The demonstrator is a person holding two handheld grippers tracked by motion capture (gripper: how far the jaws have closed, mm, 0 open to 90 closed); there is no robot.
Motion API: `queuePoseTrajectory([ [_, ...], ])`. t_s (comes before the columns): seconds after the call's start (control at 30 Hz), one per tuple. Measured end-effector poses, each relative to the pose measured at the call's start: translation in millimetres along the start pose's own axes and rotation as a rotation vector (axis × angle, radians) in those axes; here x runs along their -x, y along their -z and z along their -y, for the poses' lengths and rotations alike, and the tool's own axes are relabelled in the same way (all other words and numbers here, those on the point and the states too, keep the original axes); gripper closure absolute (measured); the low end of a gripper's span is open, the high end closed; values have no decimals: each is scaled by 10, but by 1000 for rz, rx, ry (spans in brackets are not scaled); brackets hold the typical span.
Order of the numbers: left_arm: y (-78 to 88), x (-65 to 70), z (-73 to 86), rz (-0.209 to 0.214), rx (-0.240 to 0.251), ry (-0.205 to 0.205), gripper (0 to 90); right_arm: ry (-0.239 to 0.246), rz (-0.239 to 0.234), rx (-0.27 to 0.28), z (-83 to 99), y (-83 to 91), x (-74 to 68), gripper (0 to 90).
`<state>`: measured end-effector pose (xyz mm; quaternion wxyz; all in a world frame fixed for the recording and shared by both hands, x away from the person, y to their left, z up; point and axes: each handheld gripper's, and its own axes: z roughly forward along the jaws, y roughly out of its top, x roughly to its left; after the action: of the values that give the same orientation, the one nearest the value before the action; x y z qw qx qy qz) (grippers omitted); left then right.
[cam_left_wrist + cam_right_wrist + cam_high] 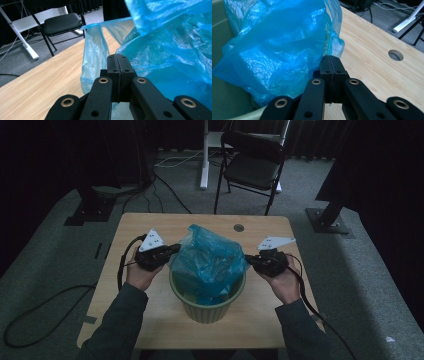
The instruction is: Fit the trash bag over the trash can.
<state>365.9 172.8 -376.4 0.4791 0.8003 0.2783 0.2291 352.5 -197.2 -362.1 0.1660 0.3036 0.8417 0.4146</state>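
high view: above, looking forward-down | gripper views: close, along jaws | shared: blue bag (210,260), table (150,225)

Left claw (117,58) clamped on blue bag (170,55) film over table (42,82).

The green bin (207,301) stands at the near middle of the table (150,320), and the blue bag (209,260) billows up out of it, blocking any straight pass between the left gripper (172,251) and the right gripper (248,259), which flank it on either side. Bare wood lies open along the far edge around the small round hole (238,227), and at the near left and near right corners. Beyond the far edge a black folding chair (252,162) stands well apart.
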Motion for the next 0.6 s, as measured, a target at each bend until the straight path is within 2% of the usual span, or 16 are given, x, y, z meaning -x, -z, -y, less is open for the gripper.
queuePoseTrajectory([
  [0.17, 78, -13, 90, -11, 4, 14, 895, -5, -7, -8, 43, 0, 6, 899],
  [0.2, 124, -20, 164, -15, 3, 25, 895, -6, -13, -14, 68, 7, 0, 899],
  [0.3, 157, -29, 226, -14, 6, 44, 894, -6, -21, -22, 99, 13, -7, 899],
  [0.33, 184, -28, 300, -8, 5, 58, 894, -8, -30, -24, 131, 15, -12, 899],
  [0.4, 190, -18, 353, 5, 5, 71, 894, -16, -37, -27, 162, 20, -21, 899],
  [0.6, 132, 64, 461, 29, -12, 70, 893, -23, -60, -56, 261, -18, -28, 899],
])
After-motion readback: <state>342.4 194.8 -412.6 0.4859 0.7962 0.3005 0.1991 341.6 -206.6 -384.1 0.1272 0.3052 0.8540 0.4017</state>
